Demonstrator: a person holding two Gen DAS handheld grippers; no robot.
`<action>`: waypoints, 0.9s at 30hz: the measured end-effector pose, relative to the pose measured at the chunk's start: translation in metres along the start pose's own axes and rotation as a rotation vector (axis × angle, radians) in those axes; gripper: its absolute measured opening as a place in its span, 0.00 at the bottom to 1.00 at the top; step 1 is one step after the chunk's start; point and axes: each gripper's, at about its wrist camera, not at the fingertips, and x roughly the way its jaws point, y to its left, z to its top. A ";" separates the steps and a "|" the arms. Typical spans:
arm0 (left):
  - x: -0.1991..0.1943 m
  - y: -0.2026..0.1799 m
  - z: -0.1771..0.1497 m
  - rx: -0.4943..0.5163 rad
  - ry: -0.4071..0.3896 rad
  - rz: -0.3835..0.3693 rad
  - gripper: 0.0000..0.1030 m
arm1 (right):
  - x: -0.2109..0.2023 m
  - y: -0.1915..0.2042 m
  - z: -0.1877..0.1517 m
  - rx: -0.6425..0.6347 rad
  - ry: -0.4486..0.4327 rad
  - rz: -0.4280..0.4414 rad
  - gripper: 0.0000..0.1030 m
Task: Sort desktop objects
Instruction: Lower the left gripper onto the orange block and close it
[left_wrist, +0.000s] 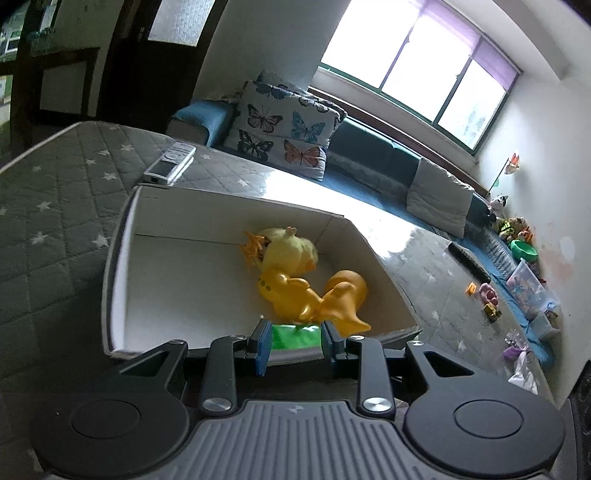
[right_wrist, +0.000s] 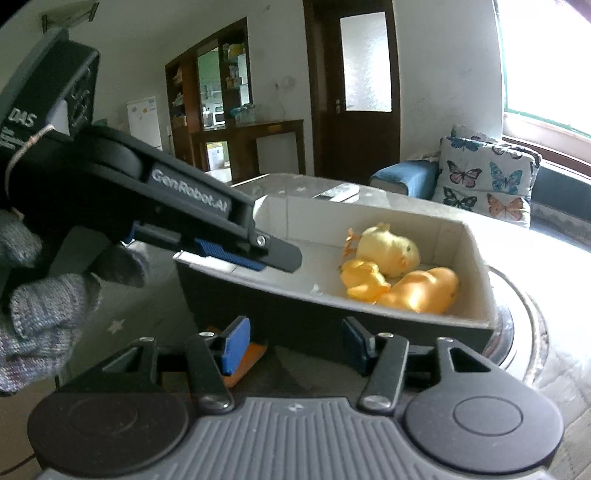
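One box (left_wrist: 122, 258), three yellow toys (left_wrist: 314, 291); left gripper (left_wrist: 293, 341) clamping green block (left_wrist: 295, 334), right gripper (right_wrist: 291, 345) apparently apart

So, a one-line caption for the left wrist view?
Left gripper holds a green object over a white box containing three yellow toys.

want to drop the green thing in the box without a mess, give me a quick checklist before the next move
1. Left gripper gripping the green object: ok, it sits between the blue pads.
2. Green object over the white box: ok, just above the near wall.
3. Free floor in the box: ok, the left half is bare; the fluffy yellow chick and orange rubber ducks lie to the right.
4. Right gripper clear of the drop: ok, open and outside the box.
5. Orange object under the right gripper released: cannot tell.
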 end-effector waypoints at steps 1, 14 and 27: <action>-0.003 0.001 -0.002 0.003 -0.001 0.003 0.30 | 0.001 0.002 -0.002 0.000 0.004 0.006 0.56; -0.020 0.034 -0.029 -0.056 0.024 0.061 0.32 | 0.014 0.024 -0.018 -0.015 0.051 0.054 0.62; -0.006 0.055 -0.042 -0.145 0.084 0.034 0.32 | 0.029 0.034 -0.024 -0.029 0.095 0.070 0.62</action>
